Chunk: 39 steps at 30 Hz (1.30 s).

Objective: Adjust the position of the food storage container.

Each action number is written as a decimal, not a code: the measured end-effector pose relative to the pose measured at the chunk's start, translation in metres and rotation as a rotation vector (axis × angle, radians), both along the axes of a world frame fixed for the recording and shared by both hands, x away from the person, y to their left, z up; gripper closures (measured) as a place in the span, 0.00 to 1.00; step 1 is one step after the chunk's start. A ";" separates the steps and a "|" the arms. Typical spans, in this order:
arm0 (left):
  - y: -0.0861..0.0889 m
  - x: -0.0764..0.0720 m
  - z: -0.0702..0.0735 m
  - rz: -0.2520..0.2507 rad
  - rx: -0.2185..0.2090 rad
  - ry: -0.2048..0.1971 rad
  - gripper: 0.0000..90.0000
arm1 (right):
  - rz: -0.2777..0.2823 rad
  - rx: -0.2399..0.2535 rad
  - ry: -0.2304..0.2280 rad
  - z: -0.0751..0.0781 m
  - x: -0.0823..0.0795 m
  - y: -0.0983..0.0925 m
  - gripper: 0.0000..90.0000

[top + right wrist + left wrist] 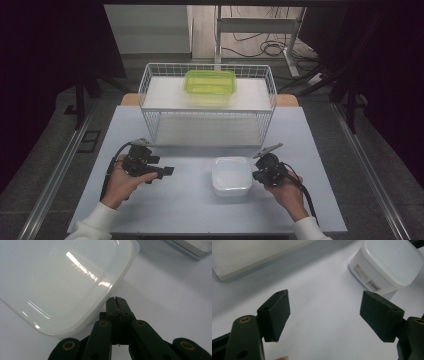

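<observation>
A white square container (231, 175) with a translucent lid stands on the table's front middle. In the left gripper view this white container (387, 263) lies ahead and to the right. My left gripper (167, 171) hovers to its left, pointing toward it. Its jaws (324, 298) stand wide open with bare table between them. My right gripper (255, 175) sits at the container's right side. Its jaws (117, 300) are pressed together with nothing between them, tips right beside the lid's rim (110, 290); I cannot tell if they touch it.
A white wire rack (207, 107) stands across the back of the pale table (190, 210). A green transparent container (210, 82) rests on the rack's upper shelf. The rack's lower board (249, 257) lies ahead of the left gripper.
</observation>
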State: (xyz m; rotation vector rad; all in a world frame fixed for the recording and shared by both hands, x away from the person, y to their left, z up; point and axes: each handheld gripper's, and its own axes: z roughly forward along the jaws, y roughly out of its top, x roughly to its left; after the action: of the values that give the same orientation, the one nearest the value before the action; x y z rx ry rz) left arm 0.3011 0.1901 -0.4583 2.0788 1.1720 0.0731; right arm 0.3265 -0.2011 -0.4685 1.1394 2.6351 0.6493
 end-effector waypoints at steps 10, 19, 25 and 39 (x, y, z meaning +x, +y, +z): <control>0.000 0.000 0.000 -0.006 0.002 -0.003 0.26 | 0.021 0.018 -0.032 -0.004 0.000 0.023 0.99; 0.000 0.000 0.001 -0.003 0.002 -0.005 0.26 | 0.052 0.026 -0.042 -0.007 0.000 0.039 0.99; 0.002 -0.001 0.002 0.007 -0.006 -0.010 0.26 | 0.027 0.062 -0.057 0.001 0.001 0.026 0.99; -0.001 -0.004 0.006 0.037 -0.047 -0.029 0.25 | -0.061 0.259 -0.057 0.023 -0.006 -0.020 0.75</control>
State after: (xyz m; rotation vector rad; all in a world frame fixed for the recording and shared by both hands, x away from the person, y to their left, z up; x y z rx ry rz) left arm 0.2968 0.1895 -0.4527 2.0089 1.1833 0.0921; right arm 0.3204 -0.2208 -0.4454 1.2417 2.5117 1.0182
